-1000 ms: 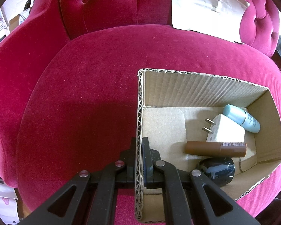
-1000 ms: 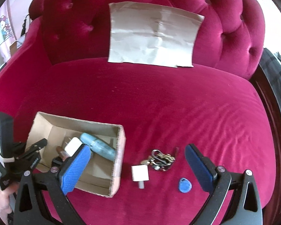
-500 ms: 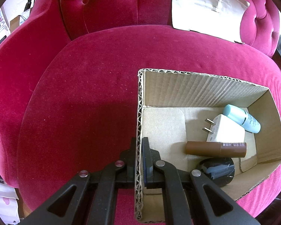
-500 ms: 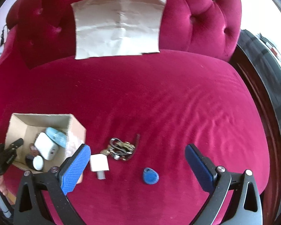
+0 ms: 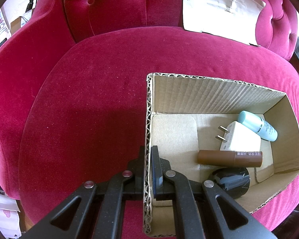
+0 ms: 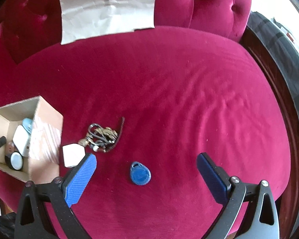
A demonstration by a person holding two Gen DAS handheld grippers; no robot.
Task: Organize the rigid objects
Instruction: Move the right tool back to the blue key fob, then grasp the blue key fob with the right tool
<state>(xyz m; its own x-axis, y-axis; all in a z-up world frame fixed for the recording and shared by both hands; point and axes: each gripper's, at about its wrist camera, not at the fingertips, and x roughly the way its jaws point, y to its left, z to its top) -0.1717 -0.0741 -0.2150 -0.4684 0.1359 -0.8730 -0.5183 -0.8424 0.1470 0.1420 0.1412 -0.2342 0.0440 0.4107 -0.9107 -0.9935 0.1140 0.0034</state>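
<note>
While the left gripper [image 5: 148,155] stays clamped on the near wall of the cardboard box [image 5: 219,91], the right gripper [image 6: 146,166] hangs wide apart over the sofa seat [image 6: 169,83]. Blue key fob [image 6: 140,173] lies between its fingers. Key bunch [image 6: 101,134] and white cube [image 6: 72,155] sit just beside the box. Inside: white charger [image 5: 240,138], brown tube [image 5: 229,158], pale blue bottle [image 5: 258,128], black round object [image 5: 230,181].

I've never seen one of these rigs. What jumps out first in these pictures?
The bright crimson velvet sofa fills both views. On its seat, the left gripper is clamped on the wall of an open cardboard box holding a white charger and bottles. The right gripper hangs open above a blue key fob, beside a bunch of keys.
</note>
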